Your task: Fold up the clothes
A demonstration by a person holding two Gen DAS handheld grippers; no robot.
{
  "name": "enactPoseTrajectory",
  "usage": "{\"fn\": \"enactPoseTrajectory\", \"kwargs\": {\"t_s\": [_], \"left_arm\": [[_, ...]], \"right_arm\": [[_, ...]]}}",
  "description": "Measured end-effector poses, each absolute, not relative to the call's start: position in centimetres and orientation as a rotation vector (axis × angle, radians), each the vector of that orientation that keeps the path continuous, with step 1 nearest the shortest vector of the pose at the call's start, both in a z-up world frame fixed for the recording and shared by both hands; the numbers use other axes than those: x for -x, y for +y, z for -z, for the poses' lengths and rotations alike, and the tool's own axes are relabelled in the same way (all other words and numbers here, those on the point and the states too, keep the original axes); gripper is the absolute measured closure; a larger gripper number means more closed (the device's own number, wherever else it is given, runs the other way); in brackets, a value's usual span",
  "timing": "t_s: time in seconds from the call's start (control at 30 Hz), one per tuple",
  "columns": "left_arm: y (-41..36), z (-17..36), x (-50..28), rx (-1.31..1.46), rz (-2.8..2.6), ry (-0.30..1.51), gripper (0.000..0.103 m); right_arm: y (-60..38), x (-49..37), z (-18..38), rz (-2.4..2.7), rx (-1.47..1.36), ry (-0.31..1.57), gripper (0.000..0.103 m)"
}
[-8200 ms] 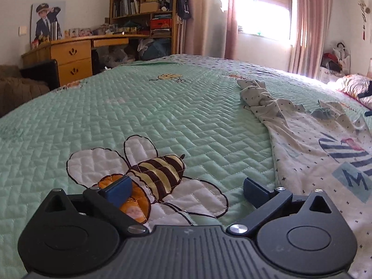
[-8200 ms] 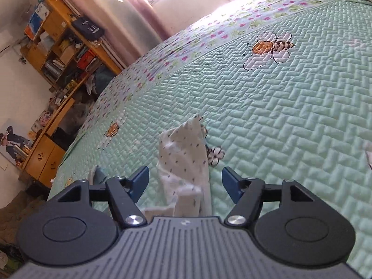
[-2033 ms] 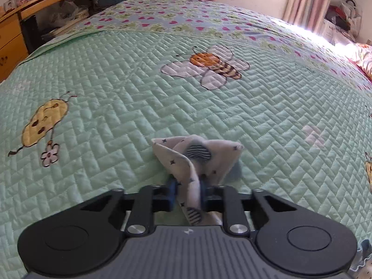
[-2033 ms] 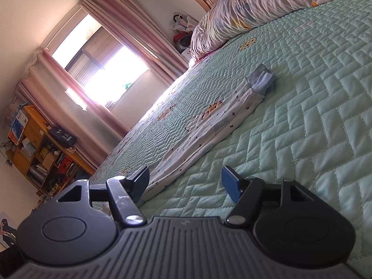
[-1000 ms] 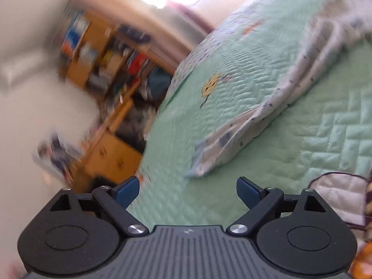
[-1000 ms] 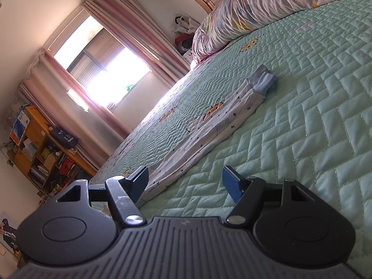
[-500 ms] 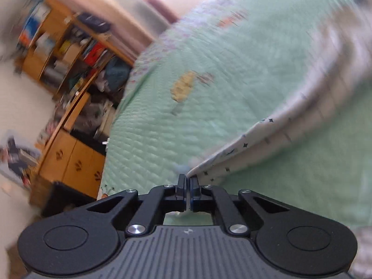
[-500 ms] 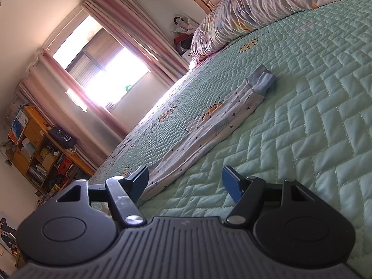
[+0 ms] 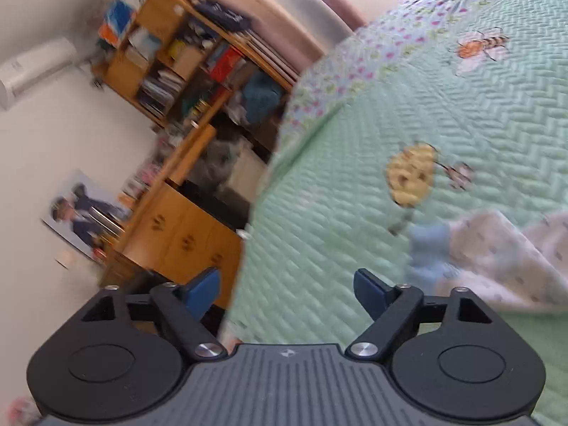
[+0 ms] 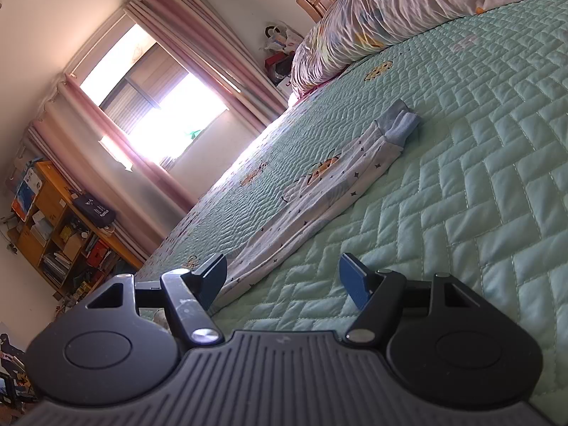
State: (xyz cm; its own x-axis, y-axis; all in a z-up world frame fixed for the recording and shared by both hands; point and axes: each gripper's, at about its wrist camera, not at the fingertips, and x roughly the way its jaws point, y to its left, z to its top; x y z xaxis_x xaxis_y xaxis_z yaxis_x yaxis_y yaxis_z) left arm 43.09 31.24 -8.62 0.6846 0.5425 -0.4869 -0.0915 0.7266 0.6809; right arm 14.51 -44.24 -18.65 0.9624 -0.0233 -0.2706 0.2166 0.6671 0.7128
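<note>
Garment point(image 10: 330, 191) stretched long and narrow across the green quilted bed point(image 10: 497, 177), white with small dark stars, blue cuff at its far end. Near end just ahead of the right gripper point(image 10: 282, 277), close by the left-hand jaw, not between the two; jaws wide apart, clamped on nothing. In the left wrist view, blurred: another part of it point(image 9: 497, 255) with a blue cuff, lying right of the left gripper point(image 9: 285, 287) and outside its jaws, which are opening with only quilt between them. Bed edge dropping away just left of that gripper, wooden desk point(image 9: 177, 234) and bookshelf point(image 9: 170, 60) beyond. Broad bare quilt right of the garment; pillows point(image 10: 408, 17) at the far end.
</note>
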Motion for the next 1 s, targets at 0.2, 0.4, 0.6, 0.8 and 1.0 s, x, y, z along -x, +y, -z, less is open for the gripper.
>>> {"fn": "enactPoseTrajectory", "kwargs": {"t_s": [0.2, 0.4, 0.6, 0.8, 1.0], "left_arm": [[34.8, 12.7, -38.4, -0.031, -0.226, 0.830, 0.020], [39.8, 15.5, -40.9, 0.633, -0.283, 0.710, 0.002], [39.6, 16.1, -44.3, 0.700, -0.320, 0.661, 0.007], [39.2, 16.2, -42.7, 0.767, -0.244, 0.634, 0.096], [40.1, 12.0, -33.6, 0.736, -0.369, 0.334, 0.096]], "right_arm": [[-44.3, -14.5, 18.7, 0.136, -0.832, 0.247, 0.032], [-44.2, -14.5, 18.7, 0.138, -0.828, 0.249, 0.032], [-44.2, -14.6, 18.7, 0.141, -0.826, 0.251, 0.032], [-44.2, -14.6, 18.7, 0.142, -0.827, 0.250, 0.032], [-44.2, -14.5, 18.6, 0.139, -0.832, 0.245, 0.032]]}}
